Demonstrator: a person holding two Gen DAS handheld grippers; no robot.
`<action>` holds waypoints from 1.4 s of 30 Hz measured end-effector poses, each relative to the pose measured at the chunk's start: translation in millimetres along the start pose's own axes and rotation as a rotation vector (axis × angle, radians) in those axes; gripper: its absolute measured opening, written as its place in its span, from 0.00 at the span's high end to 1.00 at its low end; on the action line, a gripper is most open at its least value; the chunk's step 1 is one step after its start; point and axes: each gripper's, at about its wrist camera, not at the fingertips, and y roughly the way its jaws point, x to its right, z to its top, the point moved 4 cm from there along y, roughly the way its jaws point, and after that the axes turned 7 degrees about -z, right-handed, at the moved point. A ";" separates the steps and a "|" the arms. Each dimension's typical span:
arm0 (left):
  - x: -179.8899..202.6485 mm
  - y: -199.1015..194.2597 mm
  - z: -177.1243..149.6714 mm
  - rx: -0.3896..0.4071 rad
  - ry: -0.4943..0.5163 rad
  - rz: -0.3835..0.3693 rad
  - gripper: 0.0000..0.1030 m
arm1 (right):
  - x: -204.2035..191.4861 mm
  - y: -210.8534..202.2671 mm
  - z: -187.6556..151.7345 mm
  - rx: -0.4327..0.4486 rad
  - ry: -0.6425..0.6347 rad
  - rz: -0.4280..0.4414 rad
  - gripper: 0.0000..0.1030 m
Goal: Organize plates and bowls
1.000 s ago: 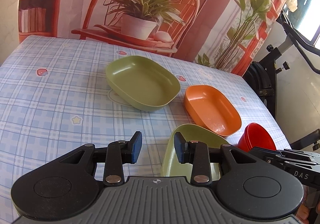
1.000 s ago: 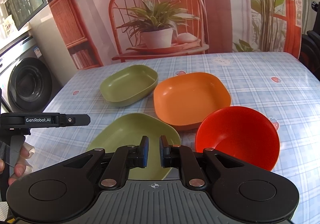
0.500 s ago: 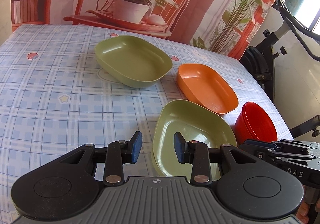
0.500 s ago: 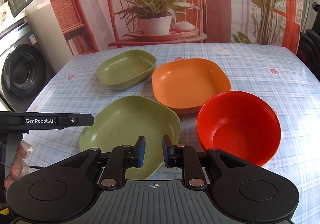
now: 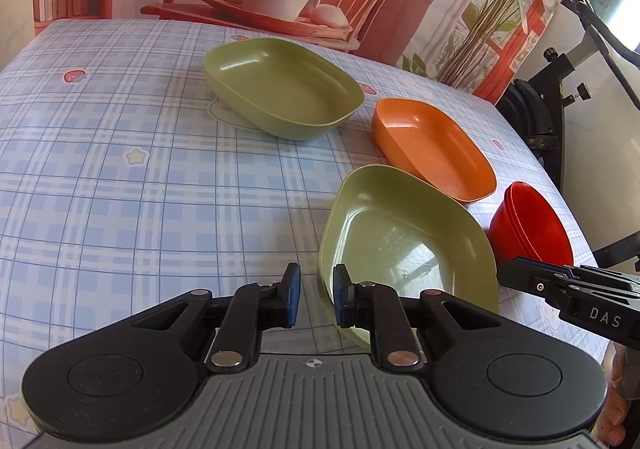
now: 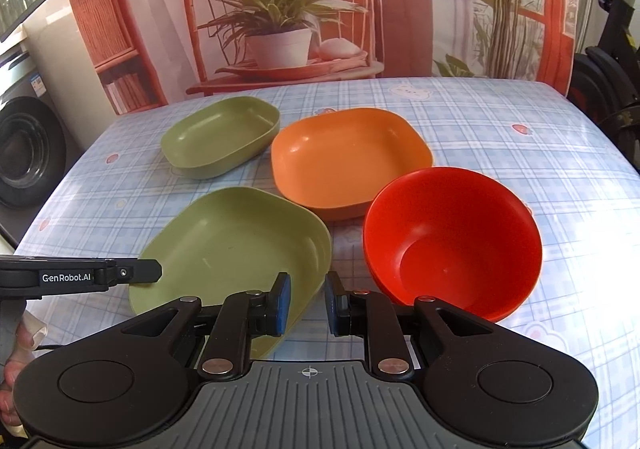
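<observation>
On the checked tablecloth lie a near green plate (image 5: 408, 249) (image 6: 236, 249), a far green dish (image 5: 284, 81) (image 6: 220, 137), an orange dish (image 5: 432, 149) (image 6: 348, 157) and a red bowl (image 5: 530, 227) (image 6: 452, 237). My left gripper (image 5: 316, 299) is open and empty, its jaws on either side of the near green plate's left rim. My right gripper (image 6: 306, 301) is open and empty, just in front of the gap between the near green plate and the red bowl.
The table (image 5: 120, 169) ends at the right near an exercise machine (image 5: 560, 97). A washing machine (image 6: 28, 145) stands left of the table. A printed backdrop with a chair and plant hangs behind.
Both grippers have drawn back and risen, so more of the near green plate shows. The right gripper's jaws have opened wider. The dishes have not moved.
</observation>
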 end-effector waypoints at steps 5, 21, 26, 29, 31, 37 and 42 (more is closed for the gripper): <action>0.3 0.1 -0.8 0.001 0.005 0.003 0.82 | 1.3 4.5 -0.8 -0.010 0.011 -0.001 0.82; 1.1 2.4 -5.4 -0.005 0.002 -0.012 0.92 | -4.6 8.3 3.3 0.007 -0.002 0.033 0.89; 2.1 -3.6 -2.4 0.009 0.008 -0.024 0.92 | -1.5 7.3 6.8 0.008 0.011 0.038 0.89; 4.3 -11.7 4.1 0.031 0.018 -0.027 0.91 | -0.1 4.7 12.9 0.012 0.018 0.053 0.89; 7.1 -18.8 11.5 0.048 0.025 -0.037 0.90 | 2.3 2.0 25.1 0.022 0.040 0.074 0.90; 25.2 -38.8 39.4 0.114 0.070 -0.072 0.88 | 7.2 -9.6 72.9 0.097 0.022 0.112 0.92; 42.7 -37.6 61.4 0.127 0.117 -0.080 0.87 | 15.8 -11.9 111.9 0.149 -0.014 0.120 0.92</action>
